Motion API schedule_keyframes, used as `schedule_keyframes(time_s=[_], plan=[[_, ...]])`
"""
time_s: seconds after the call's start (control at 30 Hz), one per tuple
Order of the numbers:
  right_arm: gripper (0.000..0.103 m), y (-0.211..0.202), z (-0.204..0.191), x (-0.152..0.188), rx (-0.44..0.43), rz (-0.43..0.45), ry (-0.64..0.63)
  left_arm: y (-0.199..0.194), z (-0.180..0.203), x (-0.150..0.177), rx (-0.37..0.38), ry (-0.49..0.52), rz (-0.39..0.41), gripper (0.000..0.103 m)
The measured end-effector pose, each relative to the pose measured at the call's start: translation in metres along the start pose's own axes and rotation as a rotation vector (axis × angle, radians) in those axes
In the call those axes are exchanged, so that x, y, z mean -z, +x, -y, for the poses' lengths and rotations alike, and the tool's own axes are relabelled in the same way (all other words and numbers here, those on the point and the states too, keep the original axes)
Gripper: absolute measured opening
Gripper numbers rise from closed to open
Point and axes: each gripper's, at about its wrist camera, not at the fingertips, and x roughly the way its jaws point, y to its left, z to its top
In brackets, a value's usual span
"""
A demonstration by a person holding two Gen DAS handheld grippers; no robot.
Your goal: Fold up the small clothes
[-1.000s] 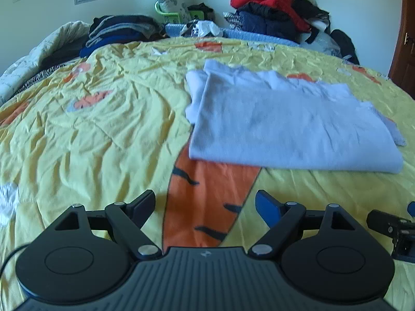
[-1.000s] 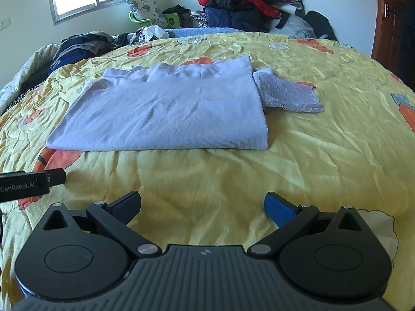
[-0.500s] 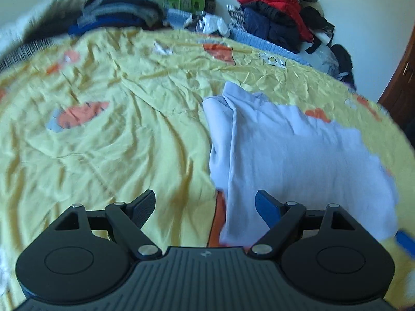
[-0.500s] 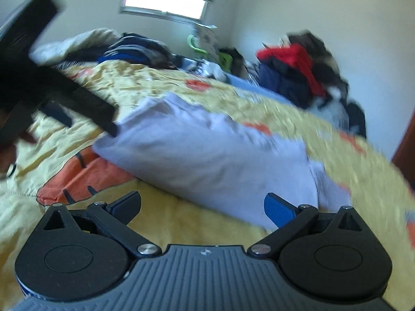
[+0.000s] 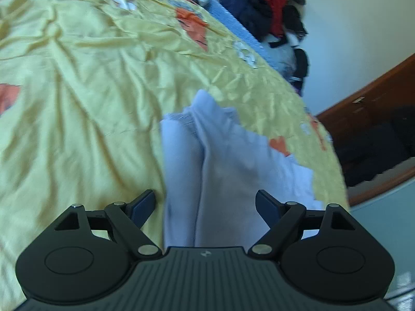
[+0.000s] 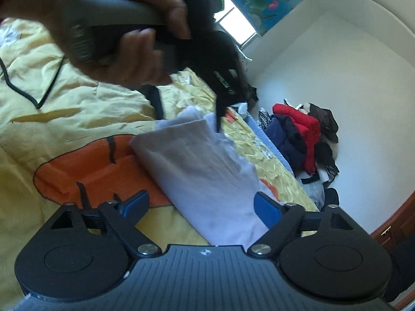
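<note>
A pale blue shirt (image 5: 228,171), partly folded, lies on the yellow bedspread (image 5: 77,98). My left gripper (image 5: 206,204) is open, its jaws either side of the shirt's near left edge, close above it. My right gripper (image 6: 201,206) is open over the shirt's (image 6: 207,171) near edge. In the right wrist view the left gripper (image 6: 189,114), held in a hand, points down at the shirt's far corner with its fingers apart.
A pile of red, navy and black clothes (image 6: 301,140) is heaped against the white wall. A wooden door (image 5: 376,129) stands to the right of the bed. A black cable (image 6: 28,88) lies on the bedspread.
Both grippers have swung in from the bed's front edge and tilted over the shirt. The left one now hangs over its far left corner. Both stay open.
</note>
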Motion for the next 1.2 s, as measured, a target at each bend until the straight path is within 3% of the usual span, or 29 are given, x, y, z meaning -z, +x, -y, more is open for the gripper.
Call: schedule_keyframes(time_s=[0.13, 0.37, 0.53, 0.6, 0.67, 0.7, 0.77, 1.03, 1.2], plan=[[0.074, 0.015, -0.009, -0.011, 0.000, -0.008, -0.025, 0.013, -0.005, -0.015, 0.077, 0.000, -0.031, 0.086], [0.073, 0.045, -0.019, -0.034, 0.024, -0.005, -0.028, 0.029, -0.014, -0.032, 0.169, -0.048, -0.022, 0.086], [0.059, 0.063, -0.022, -0.045, 0.012, -0.011, -0.022, 0.043, -0.013, -0.040, 0.205, -0.069, -0.021, 0.085], [0.047, 0.067, -0.024, -0.047, -0.003, -0.016, -0.021, 0.047, -0.006, -0.042, 0.184, -0.029, -0.024, 0.075], [0.029, 0.069, -0.024, -0.046, -0.028, -0.023, -0.013, 0.053, 0.001, -0.043, 0.120, 0.011, -0.040, 0.032], [0.018, 0.070, -0.024, -0.045, -0.032, -0.023, -0.010, 0.057, 0.002, -0.043, 0.098, 0.010, -0.052, 0.027], [0.010, 0.070, -0.026, -0.043, -0.039, -0.015, -0.007, 0.059, 0.000, -0.043, 0.084, -0.002, -0.048, 0.019], [0.006, 0.054, -0.013, -0.037, -0.034, 0.058, 0.050, 0.047, 0.012, -0.035, 0.001, 0.042, 0.015, 0.012], [0.006, 0.037, 0.010, -0.029, -0.049, 0.107, 0.168, 0.035, 0.036, -0.033, -0.050, 0.069, 0.068, 0.012]])
